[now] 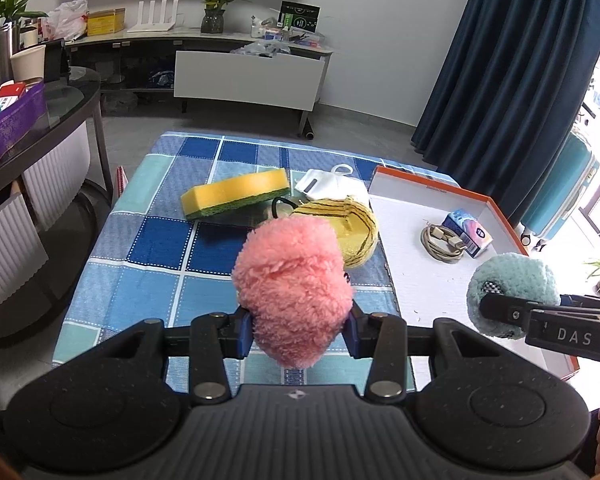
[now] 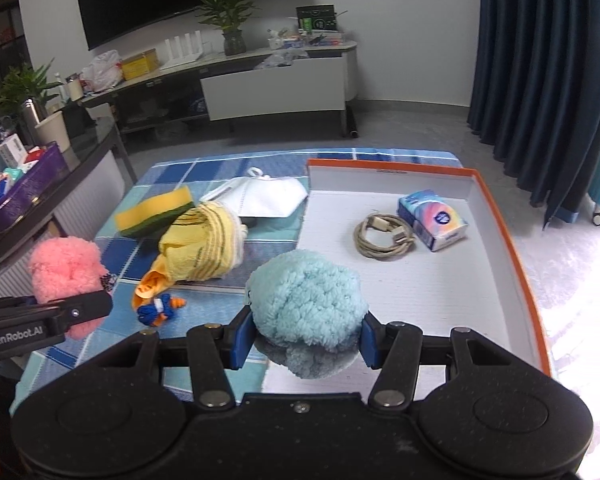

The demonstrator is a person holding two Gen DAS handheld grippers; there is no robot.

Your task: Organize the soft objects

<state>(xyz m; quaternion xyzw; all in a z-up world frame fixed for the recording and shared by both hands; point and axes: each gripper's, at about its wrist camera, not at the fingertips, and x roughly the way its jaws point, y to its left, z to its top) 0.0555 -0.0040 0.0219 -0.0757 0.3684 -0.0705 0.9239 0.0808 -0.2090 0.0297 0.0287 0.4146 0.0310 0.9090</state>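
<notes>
My left gripper is shut on a fluffy pink soft object, held above the blue checked tablecloth. It also shows in the right wrist view. My right gripper is shut on a fluffy light-blue soft object, held over the near left edge of the orange-rimmed white tray. A yellow-green sponge, a rolled yellow cloth, a white face mask and a small orange-blue toy lie on the cloth.
The tray holds a coiled cable and a tissue packet. A dark side table with boxes stands to the left. A TV bench and blue curtains are behind.
</notes>
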